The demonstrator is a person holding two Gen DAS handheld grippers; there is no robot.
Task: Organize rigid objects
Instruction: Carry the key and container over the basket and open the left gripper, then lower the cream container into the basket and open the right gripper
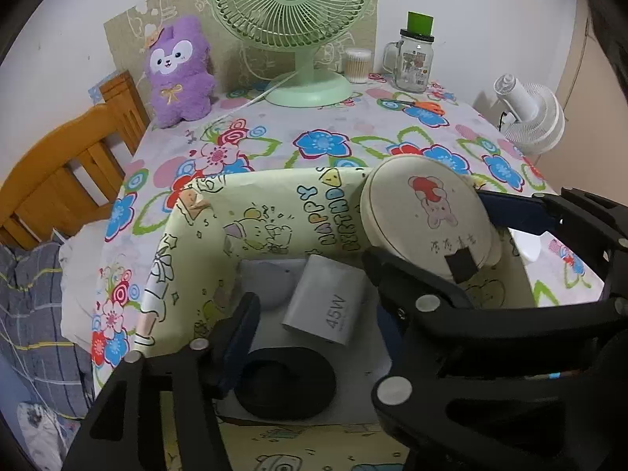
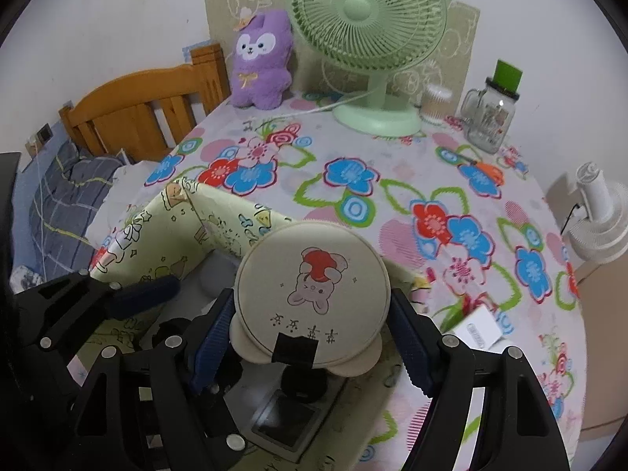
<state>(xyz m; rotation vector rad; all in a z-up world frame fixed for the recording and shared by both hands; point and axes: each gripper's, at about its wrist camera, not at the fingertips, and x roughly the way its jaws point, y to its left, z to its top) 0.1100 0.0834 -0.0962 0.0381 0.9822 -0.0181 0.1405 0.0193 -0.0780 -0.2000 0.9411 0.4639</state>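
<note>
A cream round case with a bunny picture (image 2: 312, 292) sits between the fingers of my right gripper (image 2: 310, 347), which is shut on it above the yellow cartoon-printed box (image 2: 172, 219). In the left wrist view the round case (image 1: 426, 221) hangs over the box's right side. The box (image 1: 196, 243) holds a grey 45W charger (image 1: 325, 304), a pale grey item (image 1: 269, 278) and a black round object (image 1: 286, 386). My left gripper (image 1: 310, 310) is open over the box's inside, holding nothing.
The table has a floral cloth (image 2: 353, 180). At its back stand a green fan (image 2: 369, 35), a purple plush (image 2: 261, 64), a cotton-swab tub (image 2: 435, 104) and a glass jar mug (image 2: 488, 117). Orange-handled scissors (image 2: 484, 167) and a white block (image 2: 479, 327) lie to the right.
</note>
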